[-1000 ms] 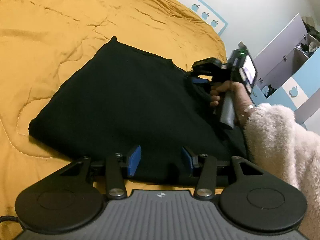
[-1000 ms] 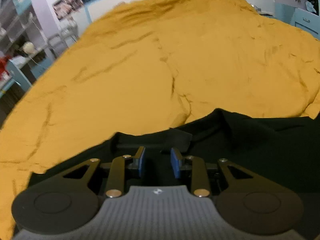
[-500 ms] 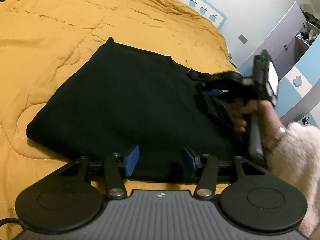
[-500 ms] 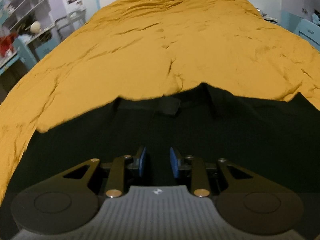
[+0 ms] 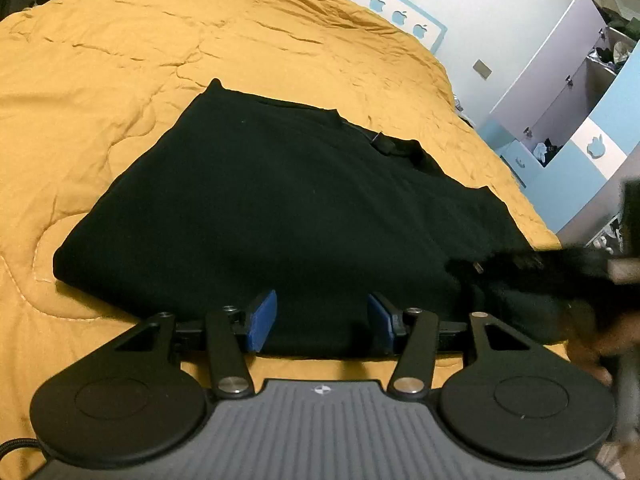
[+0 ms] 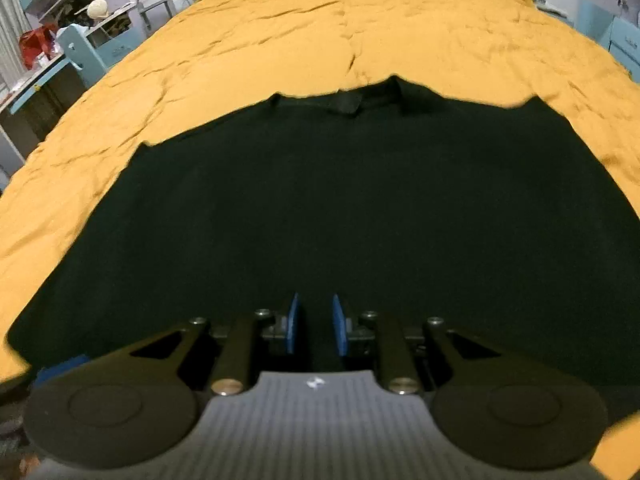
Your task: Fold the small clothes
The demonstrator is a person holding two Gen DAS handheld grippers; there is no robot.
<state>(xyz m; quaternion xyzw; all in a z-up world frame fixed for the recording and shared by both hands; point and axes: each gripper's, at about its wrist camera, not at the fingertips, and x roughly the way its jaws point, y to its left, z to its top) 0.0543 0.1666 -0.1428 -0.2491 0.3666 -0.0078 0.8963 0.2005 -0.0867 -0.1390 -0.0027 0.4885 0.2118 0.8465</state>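
Note:
A black garment (image 5: 288, 208) lies spread flat on the orange quilt (image 5: 120, 60), collar (image 6: 344, 102) at the far side. My left gripper (image 5: 320, 320) is open, and the garment's near hem runs across the gap between its blue pads (image 5: 262, 320) without being pinched. My right gripper (image 6: 316, 326) hovers over the near part of the garment (image 6: 360, 208). Its jaws are closing to a narrow gap, with dark cloth behind them and nothing visibly pinched. In the left wrist view it is a dark blur at the right edge, held by a hand (image 5: 592, 348).
The orange quilt (image 6: 280, 32) covers the whole bed. Blue and white cabinets (image 5: 568, 92) stand past the bed's right side. Shelves and a desk with clutter (image 6: 60, 28) stand off its left side.
The right gripper has drawn back from the collar toward the near hem, and its jaws have narrowed. The left gripper stayed at the hem with its jaws slightly wider.

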